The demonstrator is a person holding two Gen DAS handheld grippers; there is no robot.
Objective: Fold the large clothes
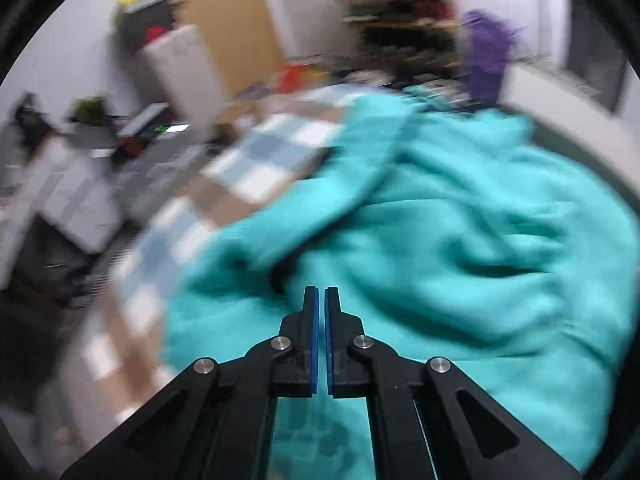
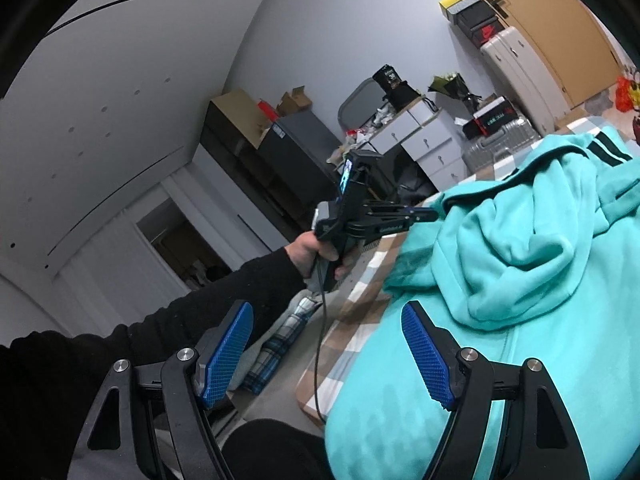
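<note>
Turquoise hoodie (image 2: 520,264) lies rumpled, hood bunched; left gripper (image 1: 321,292) fingers closed empty, right gripper (image 2: 328,344) fingers spread, empty.

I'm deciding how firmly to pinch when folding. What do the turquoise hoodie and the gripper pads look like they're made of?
The turquoise hoodie looks like thick, matte fleece or sweatshirt knit: soft rounded folds, no sheen. The fibre can't be told. The right gripper has blue pads that look like rubber or moulded plastic, with a fine diamond grid texture; its frame looks like hard black plastic with metal pins.
</note>
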